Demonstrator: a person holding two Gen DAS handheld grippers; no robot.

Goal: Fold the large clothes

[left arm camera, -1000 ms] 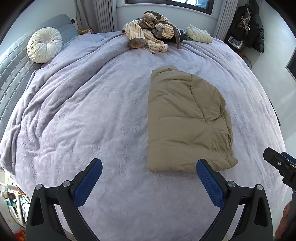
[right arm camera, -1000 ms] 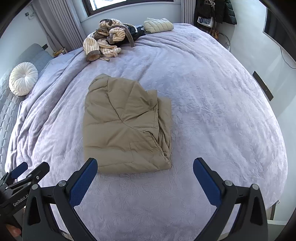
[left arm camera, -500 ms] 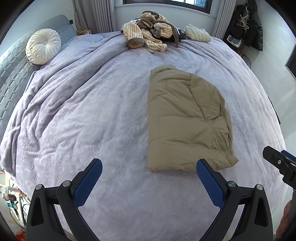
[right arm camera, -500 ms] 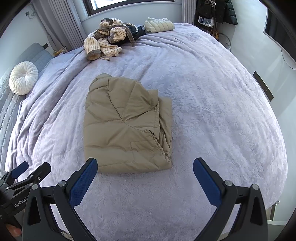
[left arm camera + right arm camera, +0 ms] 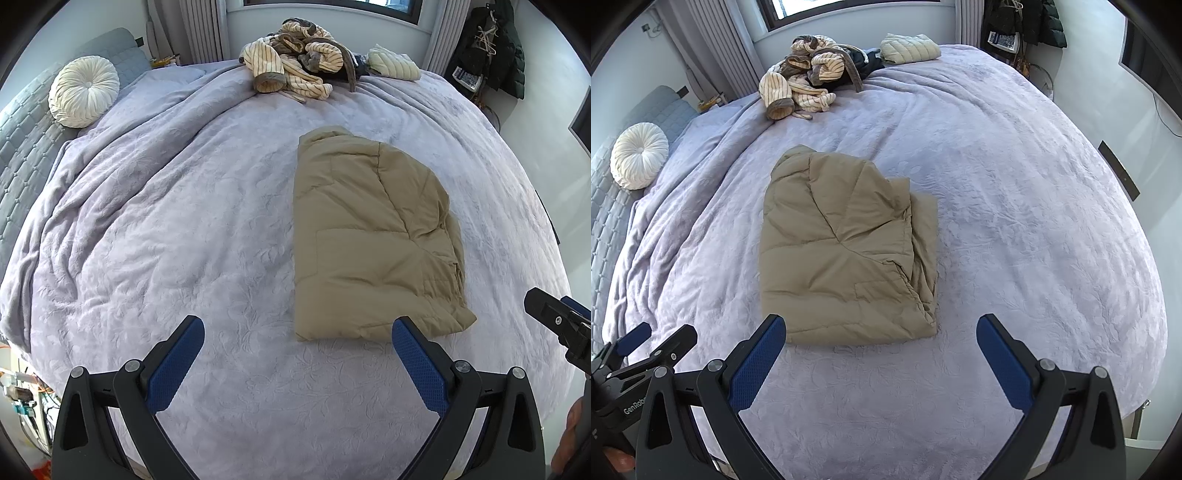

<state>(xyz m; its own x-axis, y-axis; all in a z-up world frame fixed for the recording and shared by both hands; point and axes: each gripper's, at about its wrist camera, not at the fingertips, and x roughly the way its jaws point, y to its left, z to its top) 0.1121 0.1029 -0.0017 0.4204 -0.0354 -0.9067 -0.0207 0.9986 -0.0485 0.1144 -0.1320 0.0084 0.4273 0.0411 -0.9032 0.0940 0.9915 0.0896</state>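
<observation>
Folded tan jacket on bed.
Left claw and right claw: both spread wide, empty, above the bedspread at the jacket's near edge, not touching it.

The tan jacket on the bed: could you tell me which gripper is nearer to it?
Neither clearly. The left gripper sits off the tan jacket's near-left corner, the right gripper before its near edge.

We noted that the left gripper and right gripper were built alike: black plastic frames with triangular cut-outs, silver round screw heads at the joints, and fingers faced with dimpled blue pads. White lettering reading "GenRobo", cut off there, ran along the left unit's black body in the right wrist view.
</observation>
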